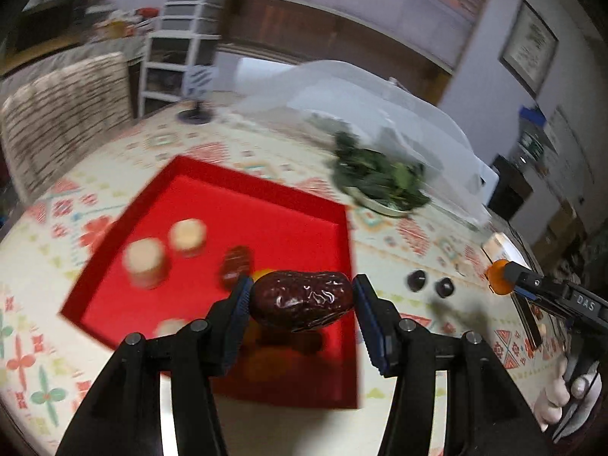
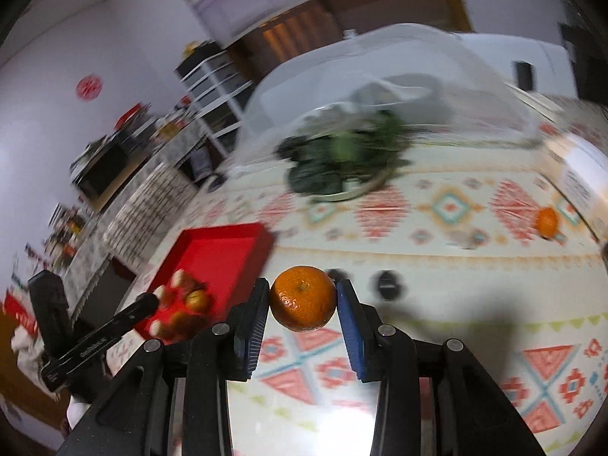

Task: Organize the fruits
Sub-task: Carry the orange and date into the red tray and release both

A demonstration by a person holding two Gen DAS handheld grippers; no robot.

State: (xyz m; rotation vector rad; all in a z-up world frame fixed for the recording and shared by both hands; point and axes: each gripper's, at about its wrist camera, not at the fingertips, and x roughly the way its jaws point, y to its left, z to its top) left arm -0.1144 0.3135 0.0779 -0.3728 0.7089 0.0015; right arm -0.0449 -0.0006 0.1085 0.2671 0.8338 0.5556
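Left wrist view: left tongs (image 1: 302,300) are clenched on a red date (image 1: 301,299), held by its two ends, long axis running left-right straight across the gap. The date hangs over the near right part of the red tray (image 1: 266,205), so that release is essentially straight down. Tray already holds another date (image 1: 236,266), two pale round pieces (image 1: 187,236) and something orange behind the held date; blur makes those hard to identify.

Right wrist view: right tongs (image 2: 303,298) are grasping a mandarin (image 2: 303,298) across its middle, stem end facing the camera. It is over the patterned surface (image 2: 437,250), with the tray (image 2: 224,250) off to the left and slightly farther. The carry is leftward, probably into the near right corner, where the left tongs already sit.

Left is clearly nearer and should drop first.

Two small dark fruits (image 1: 431,283) lie on the surface just right of the tray, and another mandarin (image 2: 547,221) sits far right.
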